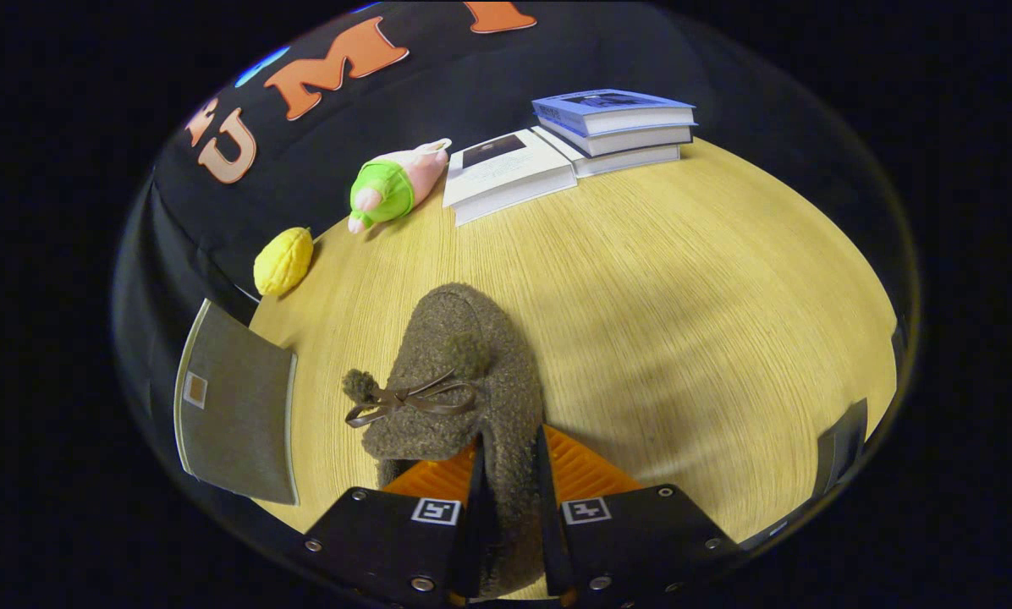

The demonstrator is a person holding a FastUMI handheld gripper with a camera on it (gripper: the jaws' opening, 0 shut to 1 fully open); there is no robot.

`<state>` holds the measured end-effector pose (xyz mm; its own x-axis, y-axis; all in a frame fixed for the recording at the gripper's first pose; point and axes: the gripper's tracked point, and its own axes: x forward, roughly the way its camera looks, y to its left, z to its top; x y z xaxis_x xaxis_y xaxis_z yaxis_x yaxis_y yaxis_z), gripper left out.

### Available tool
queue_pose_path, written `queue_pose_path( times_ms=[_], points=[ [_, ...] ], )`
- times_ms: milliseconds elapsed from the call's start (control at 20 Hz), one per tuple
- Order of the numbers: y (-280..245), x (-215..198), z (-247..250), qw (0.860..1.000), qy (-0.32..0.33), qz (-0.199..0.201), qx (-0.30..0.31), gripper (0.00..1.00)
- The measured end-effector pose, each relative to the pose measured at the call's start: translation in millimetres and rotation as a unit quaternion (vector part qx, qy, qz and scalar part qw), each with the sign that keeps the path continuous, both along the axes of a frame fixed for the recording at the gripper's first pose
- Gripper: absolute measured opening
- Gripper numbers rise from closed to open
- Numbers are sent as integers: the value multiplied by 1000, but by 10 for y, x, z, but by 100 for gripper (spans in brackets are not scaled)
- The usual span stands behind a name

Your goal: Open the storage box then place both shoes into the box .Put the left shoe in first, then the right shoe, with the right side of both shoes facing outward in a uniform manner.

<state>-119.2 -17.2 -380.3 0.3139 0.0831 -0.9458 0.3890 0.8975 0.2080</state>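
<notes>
A fuzzy brown shoe (459, 372) with a thin brown bow and pompoms hangs over the wooden table (684, 296), its toe pointing away from me. My gripper (510, 469) is shut on the shoe's rim, one finger on each side of the fuzzy edge. A grey flat panel with a small tan label, seemingly the storage box (235, 406), stands beside the shoe at the table's near corner.
At the far edge of the table lie a yellow corn-shaped toy (283, 260), a pink and green plush toy (396, 184), a white book (506, 173) and a stack of blue books (616, 127). A dark object (840, 444) sits at the table's other near edge.
</notes>
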Motion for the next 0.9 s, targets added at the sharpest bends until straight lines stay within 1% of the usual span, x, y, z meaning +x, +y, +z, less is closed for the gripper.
queue_pose_path(
  times_ms=[50,100,150,250,350,450,650,750,900],
  points=[
    [-28,18,-4,1000,-3,-10,2,22],
    [-47,30,8,1000,-4,-24,3,18],
    [-77,44,11,999,-5,-39,0,11],
    [-175,39,40,998,-5,-57,-25,6],
    [-123,104,130,998,-13,-66,-18,5],
    [41,197,279,997,-28,-65,5,5],
    [355,440,603,996,-60,-59,25,5],
    [582,583,776,995,-78,-47,40,5],
    [977,776,998,993,-98,-17,59,5]
  ],
)
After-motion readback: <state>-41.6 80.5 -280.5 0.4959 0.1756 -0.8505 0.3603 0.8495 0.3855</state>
